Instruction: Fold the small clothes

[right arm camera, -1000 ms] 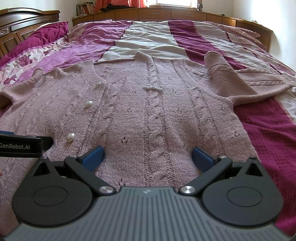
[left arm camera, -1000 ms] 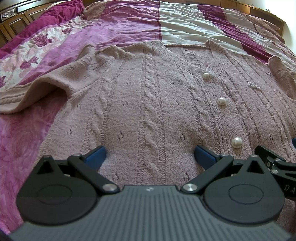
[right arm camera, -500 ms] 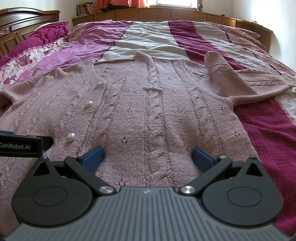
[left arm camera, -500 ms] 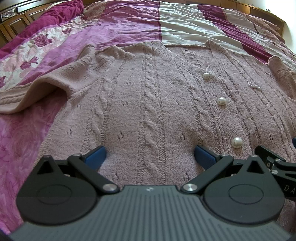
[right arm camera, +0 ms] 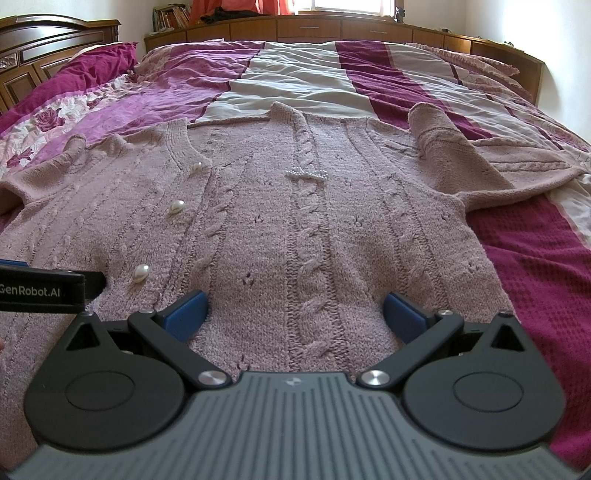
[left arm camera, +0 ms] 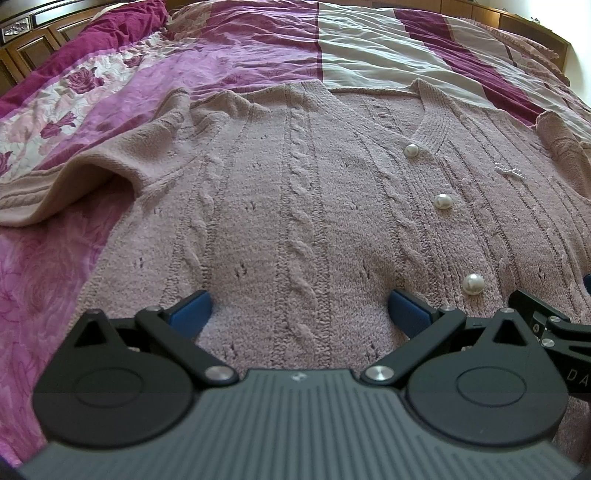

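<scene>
A dusty-pink cable-knit cardigan (left arm camera: 295,206) with pearl buttons (left arm camera: 443,201) lies flat, front up, on the bed; it also shows in the right wrist view (right arm camera: 306,221). Its left sleeve (left arm camera: 74,184) lies out to the left, its right sleeve (right arm camera: 461,162) out to the right. My left gripper (left arm camera: 299,310) is open, its blue pads resting on the left half of the hem. My right gripper (right arm camera: 295,310) is open over the right half of the hem. The two grippers sit side by side; the left one's side (right arm camera: 48,288) shows in the right wrist view.
The bed carries a purple, maroon and grey striped cover (right arm camera: 295,74). A dark wooden headboard (right arm camera: 44,48) stands at the left. A low wooden cabinet (right arm camera: 332,29) runs along the far side under a window.
</scene>
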The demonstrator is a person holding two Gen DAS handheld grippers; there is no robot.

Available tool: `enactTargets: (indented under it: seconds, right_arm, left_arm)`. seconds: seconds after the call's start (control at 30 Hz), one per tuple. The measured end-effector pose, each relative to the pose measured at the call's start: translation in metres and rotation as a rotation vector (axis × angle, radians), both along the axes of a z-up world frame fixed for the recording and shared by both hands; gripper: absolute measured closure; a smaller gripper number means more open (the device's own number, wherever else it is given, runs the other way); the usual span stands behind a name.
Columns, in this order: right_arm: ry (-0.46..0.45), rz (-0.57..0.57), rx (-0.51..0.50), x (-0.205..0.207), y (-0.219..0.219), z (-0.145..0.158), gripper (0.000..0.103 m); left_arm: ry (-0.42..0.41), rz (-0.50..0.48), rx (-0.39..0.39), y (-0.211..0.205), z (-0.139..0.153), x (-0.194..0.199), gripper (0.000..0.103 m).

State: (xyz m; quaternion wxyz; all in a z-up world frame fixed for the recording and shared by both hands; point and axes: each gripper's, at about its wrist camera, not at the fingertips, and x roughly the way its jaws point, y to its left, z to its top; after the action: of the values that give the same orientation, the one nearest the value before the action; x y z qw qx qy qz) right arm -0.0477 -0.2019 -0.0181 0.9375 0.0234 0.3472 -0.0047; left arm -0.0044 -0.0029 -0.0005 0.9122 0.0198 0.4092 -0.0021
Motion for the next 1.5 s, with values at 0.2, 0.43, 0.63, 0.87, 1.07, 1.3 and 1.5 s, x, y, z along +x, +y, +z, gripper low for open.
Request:
enactTargets:
  seconds: [0.2,0.43,0.63,0.87,1.07,1.3,1.5]
  right_arm:
    - [0.0,0.0,-0.001,0.0,0.0,0.0,0.0]
    - [0.0,0.0,-0.001,0.0,0.001,0.0,0.0]
    - [0.001,-0.001,-0.002,0.001,0.001,-0.001,0.0]
    - [0.009,-0.002,-0.002,0.002,0.002,0.0,0.0]
    - [0.016,0.007,0.012,0.004,-0.001,0.0,0.0]
    - [0.038,0.03,0.061,0.005,-0.011,0.009,0.0]
    - [0.04,0.066,0.134,0.004,-0.026,0.019,0.0]
  left_arm:
    - [0.0,0.0,0.0,0.0,0.0,0.0,0.0]
    - [0.0,0.0,0.0,0.001,0.0,0.0,0.0]
    - [0.0,0.0,-0.001,0.001,-0.001,0.0,0.0]
    - [0.002,0.002,-0.013,0.004,-0.002,0.001,0.0]
    - [0.024,0.0,-0.011,0.004,0.001,0.005,0.0]
    - [0.066,-0.001,-0.039,0.008,0.009,0.009,0.0]
    - [0.078,0.022,-0.05,0.013,0.019,0.003,0.0]
